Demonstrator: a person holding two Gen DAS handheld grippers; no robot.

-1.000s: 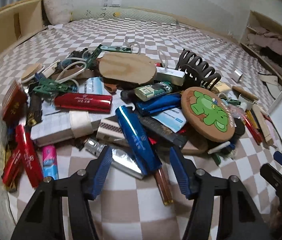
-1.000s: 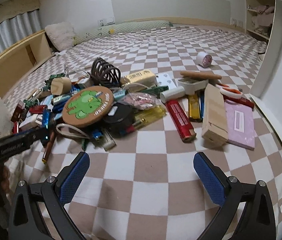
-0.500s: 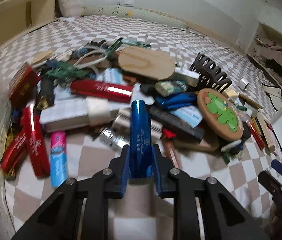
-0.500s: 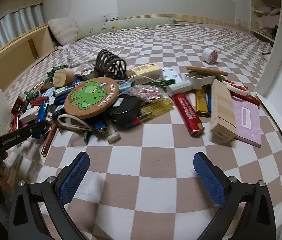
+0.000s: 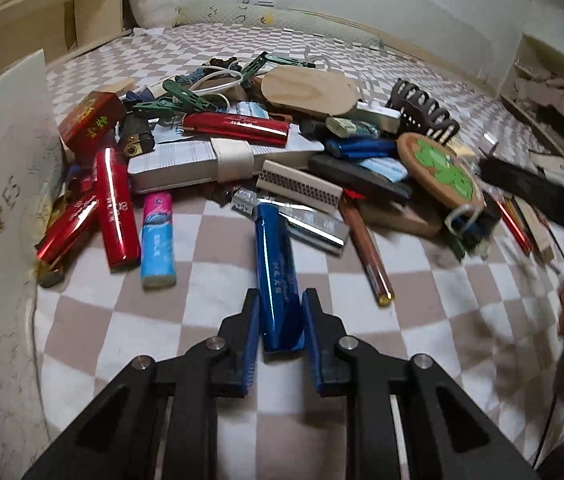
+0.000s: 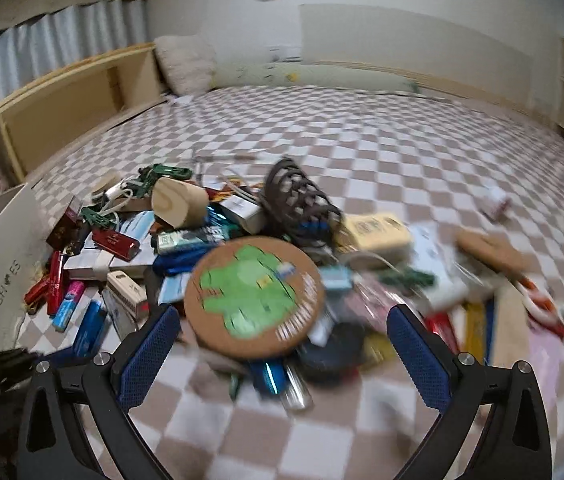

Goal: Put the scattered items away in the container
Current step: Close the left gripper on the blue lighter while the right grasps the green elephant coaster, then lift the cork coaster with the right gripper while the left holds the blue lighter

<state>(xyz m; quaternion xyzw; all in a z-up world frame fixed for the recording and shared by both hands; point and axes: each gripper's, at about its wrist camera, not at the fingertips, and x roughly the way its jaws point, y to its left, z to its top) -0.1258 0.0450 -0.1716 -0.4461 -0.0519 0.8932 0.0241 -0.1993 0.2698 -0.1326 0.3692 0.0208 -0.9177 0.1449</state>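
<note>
Two grippers work a checkered bedspread (image 5: 218,320) strewn with clutter. The left gripper (image 5: 280,322) has its jaws clenched on the near end of a glossy blue rectangular lighter (image 5: 276,276), whose long axis runs straight ahead toward the pile. A white cardboard shoe box (image 5: 2,184), likely the container, stands just to the left, so the coming move probably turns that way. The right gripper (image 6: 282,344), jaws released and empty, hovers before a round cork coaster with a green frog print (image 6: 254,296), the nearer hand for that piece.
</note>
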